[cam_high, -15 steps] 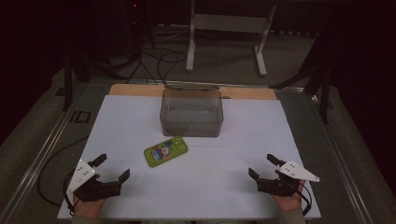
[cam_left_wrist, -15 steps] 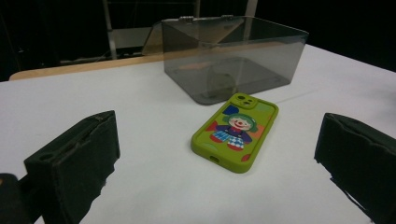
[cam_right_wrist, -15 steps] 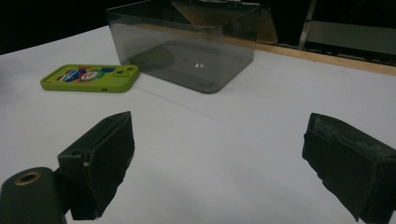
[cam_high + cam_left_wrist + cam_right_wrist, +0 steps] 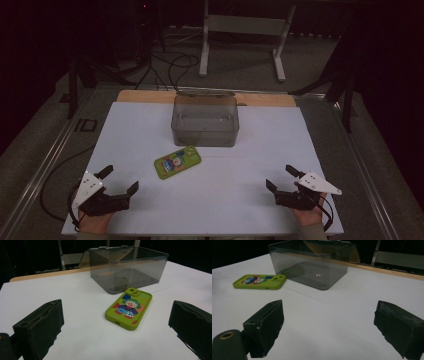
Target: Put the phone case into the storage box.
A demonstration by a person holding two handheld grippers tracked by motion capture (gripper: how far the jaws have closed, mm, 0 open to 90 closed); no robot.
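At the near edge of the white tabletop (image 4: 310,145), the left hand-held gripper (image 4: 119,181) rests low with its jaws spread wide and nothing between them. The right hand-held gripper (image 4: 281,179) sits at the opposite near corner, well apart from the left one, its jaws likewise wide and empty. Farther in, a green phone (image 4: 177,161) in a cartoon clown case lies flat on the tabletop, face down with its camera end toward the far side, nearer the left hand-held gripper but touched by neither. Just beyond it stands a smoky clear plastic box (image 4: 205,120), open at the top.
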